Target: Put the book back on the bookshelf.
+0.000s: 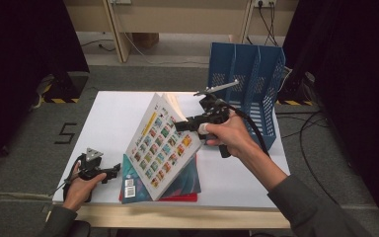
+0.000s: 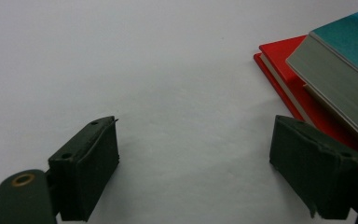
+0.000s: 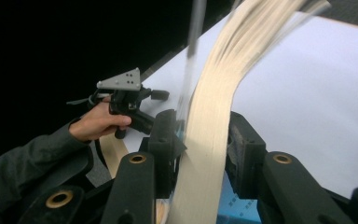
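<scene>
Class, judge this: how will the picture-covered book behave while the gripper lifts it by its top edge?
The book is probably floppy: its page block bows between the right gripper jaws. Loose pages fan, so it may slip. Propped on the stacked books, it could tip.

Black "5" marked on floor (image 1: 65, 133) left of table.

Left gripper (image 1: 112, 171) rests low beside the table's (image 1: 113, 118) near-left edge, hand wrapped round its handle, jaws wide apart with nothing between. Right gripper (image 1: 180, 126) is raised above the table's middle, forearm reaching in from the near-right; its jaws clamp the book (image 1: 162, 143).
</scene>
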`<state>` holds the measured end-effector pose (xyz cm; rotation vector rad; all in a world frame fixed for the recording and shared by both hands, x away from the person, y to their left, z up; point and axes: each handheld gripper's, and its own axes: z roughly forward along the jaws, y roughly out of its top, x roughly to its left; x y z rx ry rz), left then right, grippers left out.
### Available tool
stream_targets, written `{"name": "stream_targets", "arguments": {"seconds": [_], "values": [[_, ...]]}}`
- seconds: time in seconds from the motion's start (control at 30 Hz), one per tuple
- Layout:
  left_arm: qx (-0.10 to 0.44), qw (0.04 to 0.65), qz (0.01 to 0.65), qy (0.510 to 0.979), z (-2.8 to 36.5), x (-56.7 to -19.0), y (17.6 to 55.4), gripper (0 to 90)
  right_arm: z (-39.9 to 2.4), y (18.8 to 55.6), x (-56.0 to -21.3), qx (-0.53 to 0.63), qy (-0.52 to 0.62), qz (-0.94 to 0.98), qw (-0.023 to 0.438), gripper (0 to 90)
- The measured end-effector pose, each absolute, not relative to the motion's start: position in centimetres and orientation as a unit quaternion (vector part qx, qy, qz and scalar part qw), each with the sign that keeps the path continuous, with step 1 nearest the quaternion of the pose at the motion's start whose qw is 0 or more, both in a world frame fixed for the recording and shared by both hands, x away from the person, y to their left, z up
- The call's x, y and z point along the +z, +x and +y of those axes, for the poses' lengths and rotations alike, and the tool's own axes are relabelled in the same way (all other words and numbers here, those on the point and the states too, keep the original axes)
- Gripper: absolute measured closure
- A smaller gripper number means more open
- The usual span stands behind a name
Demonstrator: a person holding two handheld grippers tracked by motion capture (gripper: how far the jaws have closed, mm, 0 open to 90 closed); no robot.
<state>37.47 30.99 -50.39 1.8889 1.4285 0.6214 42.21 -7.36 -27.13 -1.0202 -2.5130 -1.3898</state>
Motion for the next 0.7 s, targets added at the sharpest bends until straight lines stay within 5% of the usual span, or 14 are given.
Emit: {"name": "stream_targets", "arguments": {"seconds": [0.7], "values": [[0.235, 0.344, 0.553, 0.722, 31.1, -50.4, 37.5, 14.8, -6.6, 41.0, -22.2, -0.405, -0.277, -0.870, -0.055, 74.2]]}}
